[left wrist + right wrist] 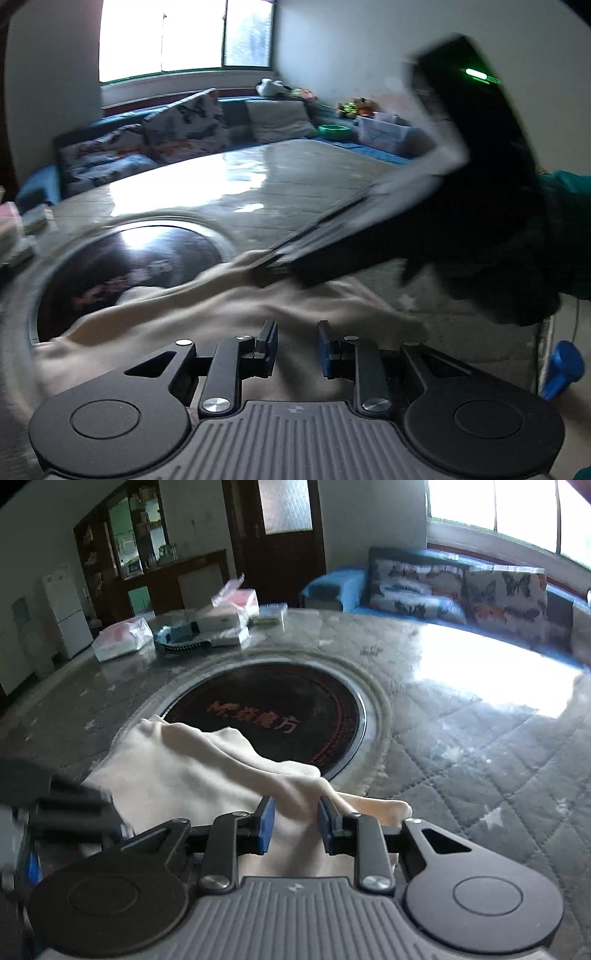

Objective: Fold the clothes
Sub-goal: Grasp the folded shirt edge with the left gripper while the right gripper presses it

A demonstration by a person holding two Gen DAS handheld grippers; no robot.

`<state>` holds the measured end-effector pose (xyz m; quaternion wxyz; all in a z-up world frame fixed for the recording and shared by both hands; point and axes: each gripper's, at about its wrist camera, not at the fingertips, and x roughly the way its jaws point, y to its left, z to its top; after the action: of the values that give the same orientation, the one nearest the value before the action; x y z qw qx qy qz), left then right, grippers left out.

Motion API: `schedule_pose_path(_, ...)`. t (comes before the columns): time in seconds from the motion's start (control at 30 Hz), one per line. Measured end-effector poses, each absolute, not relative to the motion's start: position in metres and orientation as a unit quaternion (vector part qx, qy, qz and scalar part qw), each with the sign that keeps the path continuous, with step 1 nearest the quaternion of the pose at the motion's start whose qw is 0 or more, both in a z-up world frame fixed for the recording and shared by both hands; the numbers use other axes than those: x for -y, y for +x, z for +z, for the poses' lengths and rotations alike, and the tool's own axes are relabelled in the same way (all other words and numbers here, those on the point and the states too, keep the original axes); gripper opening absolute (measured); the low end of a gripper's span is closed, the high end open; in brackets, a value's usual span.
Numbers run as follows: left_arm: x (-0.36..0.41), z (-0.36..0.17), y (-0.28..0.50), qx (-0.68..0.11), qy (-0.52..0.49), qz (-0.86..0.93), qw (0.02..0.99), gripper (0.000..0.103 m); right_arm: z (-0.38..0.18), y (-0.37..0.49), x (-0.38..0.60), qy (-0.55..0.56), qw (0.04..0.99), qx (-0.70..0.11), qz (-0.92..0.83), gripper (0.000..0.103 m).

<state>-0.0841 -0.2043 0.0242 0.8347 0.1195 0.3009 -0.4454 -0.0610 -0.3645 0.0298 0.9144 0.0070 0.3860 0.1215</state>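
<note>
A cream garment [192, 771] lies crumpled on the quilted table [480, 768], its far edge draped over the rim of the dark round cooktop [280, 716] set into the table's middle. The right claw [293, 827] hangs low over the garment's near corner, its blue pads apart with a ridge of cloth rising between them; whether the pads already pinch that ridge cannot be told, and they read as parted, not clamped. In the left wrist view the left claw [297, 349] also stands part-open above the cloth on the near side of the cooktop, gripping nothing, while the right claw's blurred dark body [424, 221] crosses the frame with its tip at the fabric. The step in hand looks like taking hold of an edge to spread the piece flat. To do it well, each claw should probably close on a single layer at a true corner or hem, not on a bunched ridge, then draw the cloth off the cooktop toward the open quilted area, keeping both corners level so that no twist sets in.
</note>
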Motion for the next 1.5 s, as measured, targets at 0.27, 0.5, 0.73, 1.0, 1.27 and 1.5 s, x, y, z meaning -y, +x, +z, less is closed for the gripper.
schedule_pose_path(0.27,0.221,0.014,-0.091,-0.311,0.102,-0.475,0.817,0.026,0.021,-0.046,0.37,-0.003,0.909,-0.399,0.119,0.016)
schedule_pose_path(0.5,0.205,0.019,-0.098,-0.299,0.107,-0.477,0.819,0.028,0.027,-0.051,0.369,-0.002,0.914,-0.389,0.117,0.017)
schedule_pose_path(0.73,0.16,0.036,-0.073,-0.284,0.108,-0.415,0.857,0.028,0.035,-0.052,0.359,0.0,0.919,-0.375,0.123,0.018)
schedule_pose_path(1.0,0.134,0.033,-0.002,-0.325,0.063,-0.311,0.891,0.026,0.027,-0.036,0.338,0.006,0.916,-0.38,0.128,0.018)
schedule_pose_path(1.27,0.148,0.017,0.017,-0.36,0.062,-0.28,0.888,0.027,0.021,-0.031,0.325,-0.008,0.918,-0.378,0.119,0.018)
schedule_pose_path(1.5,0.133,0.024,0.011,-0.348,0.051,-0.276,0.894,0.028,0.036,-0.055,0.307,-0.035,0.922,-0.356,0.149,0.021)
